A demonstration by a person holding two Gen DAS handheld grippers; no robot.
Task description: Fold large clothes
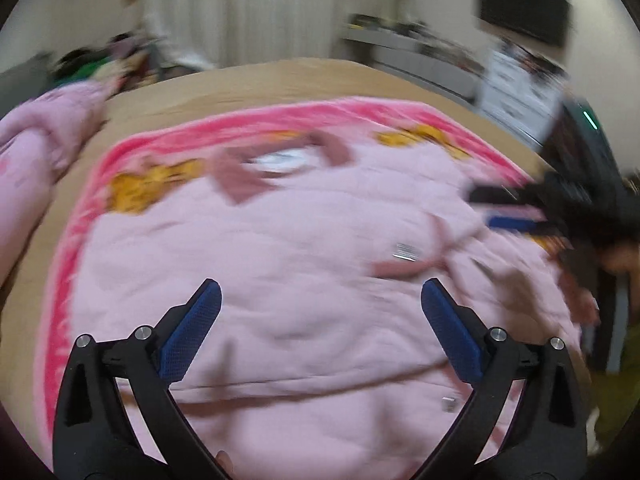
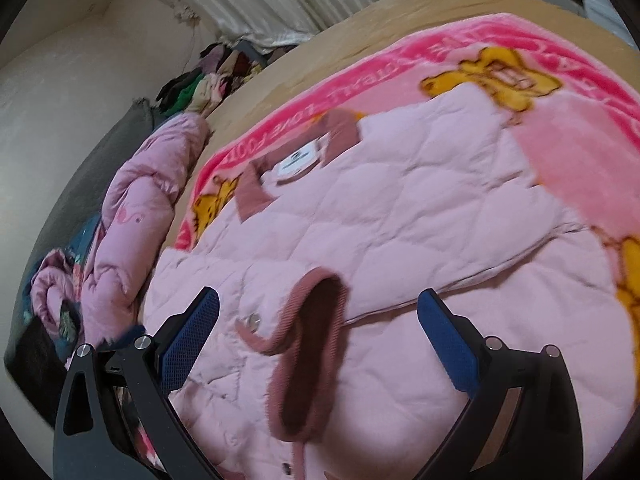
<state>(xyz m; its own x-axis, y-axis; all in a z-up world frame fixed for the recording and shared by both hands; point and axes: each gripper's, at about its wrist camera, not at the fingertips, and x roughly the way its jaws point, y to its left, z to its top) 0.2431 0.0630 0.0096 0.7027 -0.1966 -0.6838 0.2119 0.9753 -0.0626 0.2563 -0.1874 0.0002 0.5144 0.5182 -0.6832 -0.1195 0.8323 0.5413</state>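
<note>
A pale pink quilted jacket (image 1: 304,264) lies spread on a pink blanket (image 1: 240,120) on the bed, collar and white label (image 1: 280,160) at the far side. My left gripper (image 1: 320,300) hovers over its lower body, open, with nothing between the blue pads. The right wrist view shows the same jacket (image 2: 400,200) with a sleeve folded across it, its dusty-rose cuff (image 2: 312,340) lying between the wide-spread fingers of my right gripper (image 2: 318,308), which is open and not pressing on it. In the blurred left wrist view the right gripper (image 1: 504,208) appears at the jacket's right edge.
A second pale pink padded garment (image 2: 140,220) lies bunched at the bed's left side. The blanket has a bright pink border and yellow bear prints (image 2: 496,76). A pile of clothes (image 2: 208,76) sits by the wall. A dark screen (image 1: 524,8) hangs at the far right.
</note>
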